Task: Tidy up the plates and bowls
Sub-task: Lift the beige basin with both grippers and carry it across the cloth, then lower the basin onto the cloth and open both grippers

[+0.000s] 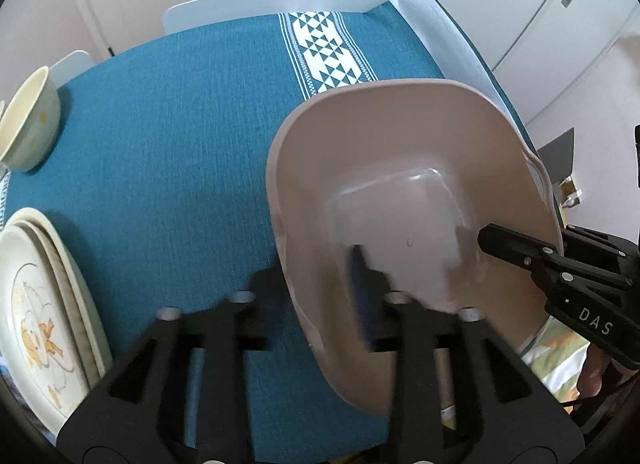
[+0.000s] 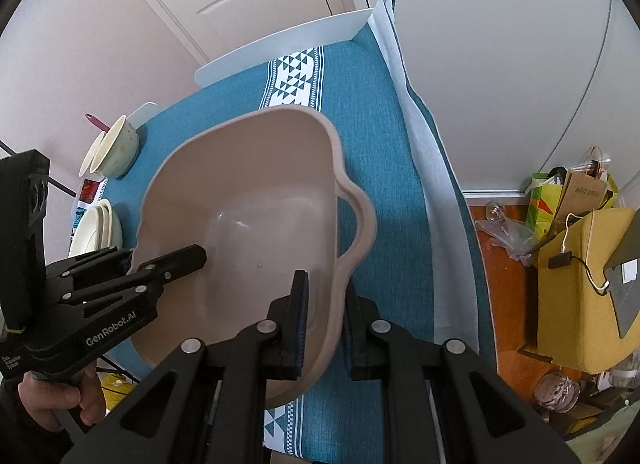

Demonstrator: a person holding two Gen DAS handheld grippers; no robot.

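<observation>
Gripping the beige basin point(image 2: 256, 200) from both sides, you hold it tilted above the teal worktop point(image 1: 168, 136). Your right tongs point(image 2: 324, 328) are clenched on the basin's near wall beside its wavy handle, one blue-padded finger inside and the other outside. Your left tongs point(image 2: 176, 264) are clamped over the opposite rim; the right wrist view shows one finger reaching inside the basin and the other outside. The left wrist view shows that grip poorly: its own tongs point(image 1: 320, 276) are blurred, with the rim running between the fingers and one pad dark against the inner wall.

Left of the basin, the left wrist view shows a stack of cream plates point(image 1: 44, 304) with a yellow cartoon print, hidden in detail from the other camera. Beyond the plates sits a pale bowl point(image 1: 30, 120). Only the right wrist view shows a plate point(image 2: 94, 150) leaning against that bowl point(image 2: 120, 152), and a pink handle point(image 2: 96, 121) sticking up behind it.
</observation>
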